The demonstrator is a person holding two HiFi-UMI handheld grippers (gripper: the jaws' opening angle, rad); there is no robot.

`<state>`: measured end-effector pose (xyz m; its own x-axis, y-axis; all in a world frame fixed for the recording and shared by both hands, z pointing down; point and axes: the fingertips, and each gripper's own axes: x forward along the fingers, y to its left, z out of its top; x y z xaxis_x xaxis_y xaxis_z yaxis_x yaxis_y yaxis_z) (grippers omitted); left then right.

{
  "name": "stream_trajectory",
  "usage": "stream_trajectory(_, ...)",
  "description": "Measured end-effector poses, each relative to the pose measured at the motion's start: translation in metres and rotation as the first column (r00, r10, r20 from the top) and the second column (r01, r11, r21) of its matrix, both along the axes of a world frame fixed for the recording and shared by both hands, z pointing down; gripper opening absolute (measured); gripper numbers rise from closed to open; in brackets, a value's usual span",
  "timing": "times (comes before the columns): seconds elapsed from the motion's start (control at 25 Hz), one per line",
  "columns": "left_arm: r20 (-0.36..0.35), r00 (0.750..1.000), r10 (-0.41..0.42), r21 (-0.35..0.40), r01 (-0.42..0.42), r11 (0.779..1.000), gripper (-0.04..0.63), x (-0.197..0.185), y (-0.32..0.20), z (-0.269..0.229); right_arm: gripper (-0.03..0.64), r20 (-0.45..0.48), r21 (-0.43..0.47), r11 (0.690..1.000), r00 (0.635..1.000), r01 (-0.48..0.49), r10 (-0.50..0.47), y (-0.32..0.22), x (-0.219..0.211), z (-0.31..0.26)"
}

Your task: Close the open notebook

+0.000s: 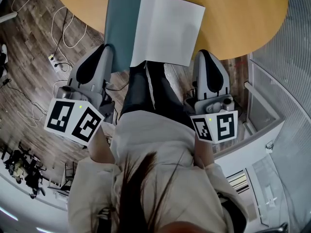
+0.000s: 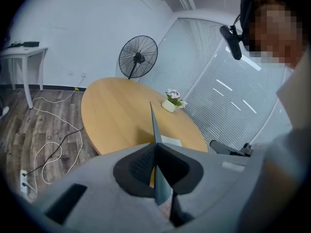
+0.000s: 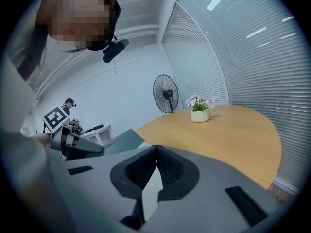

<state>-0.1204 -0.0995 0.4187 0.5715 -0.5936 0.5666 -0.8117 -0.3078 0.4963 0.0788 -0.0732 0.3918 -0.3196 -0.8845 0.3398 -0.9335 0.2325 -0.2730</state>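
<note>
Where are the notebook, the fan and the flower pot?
notebook (image 1: 167,30): head view, on its white open page.
fan (image 2: 138,58): left gripper view, on the grille's hub.
flower pot (image 2: 168,106): left gripper view, on the white pot.

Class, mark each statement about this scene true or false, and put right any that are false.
1. The left gripper is shut on the teal cover. True.
2. The right gripper is open and holds nothing. False: its jaws are shut on the white page.
3. The table has a light wooden top with a rounded edge. True.
4. The flower pot stands on the floor. False: it stands on the table.
</note>
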Motion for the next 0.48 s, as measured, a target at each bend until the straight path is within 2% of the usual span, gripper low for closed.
stream_trajectory(0.48, -0.028, 0.999, 0.034, 0.055, -0.033, 0.998, 0.023, 0.053, 0.017, -0.029, 0.002, 0.005, 0.029, 0.999, 1.000, -0.013, 0.013, 0.018, 0.044, -0.014)
